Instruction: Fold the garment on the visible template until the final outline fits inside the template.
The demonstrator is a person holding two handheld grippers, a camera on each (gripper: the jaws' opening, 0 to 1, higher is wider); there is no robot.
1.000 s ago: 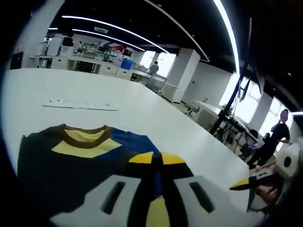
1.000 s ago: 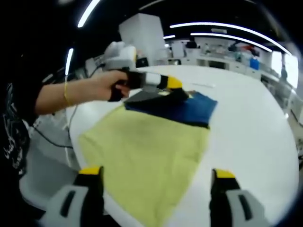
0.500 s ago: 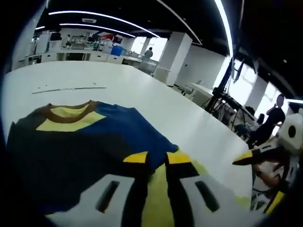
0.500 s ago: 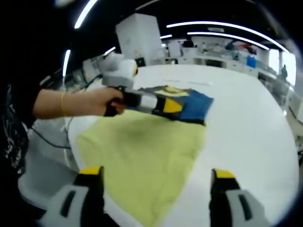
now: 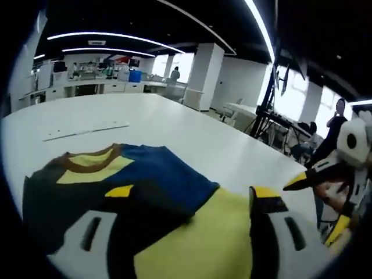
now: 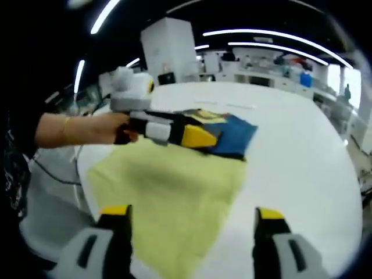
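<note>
Since half a second ago my left gripper [image 5: 189,200] has let go: its jaws, which were pinched nearly together over the cloth, now stand wide apart with nothing between them, and it has drawn back from the garment [image 5: 116,186].

In the left gripper view, the garment lies flat on the white table [image 5: 174,131]. Its dark panel is on the left, and the brown collar [image 5: 90,160] with a yellow yoke sits at its far edge. To the right of the collar comes the blue panel, folded over. Right of that, touching the blue edge, spreads the pale yellow cloth [image 5: 215,232], which runs under my jaws. Beyond the collar a thin white strip [image 5: 87,129] lies on the table, well apart from the garment. At the far right the right gripper [image 5: 331,180] comes into view, off the table edge.

In the right gripper view, a hand [image 6: 119,128] with a gold bracelet holds the left gripper [image 6: 195,136] from the left, its yellow tips just over the dark and blue fold of the garment [image 6: 232,136]. The yellow cloth [image 6: 168,192] spreads from that fold toward me. My right gripper [image 6: 189,224] hangs above the near edge of the cloth, jaws spread wide, holding nothing.
</note>
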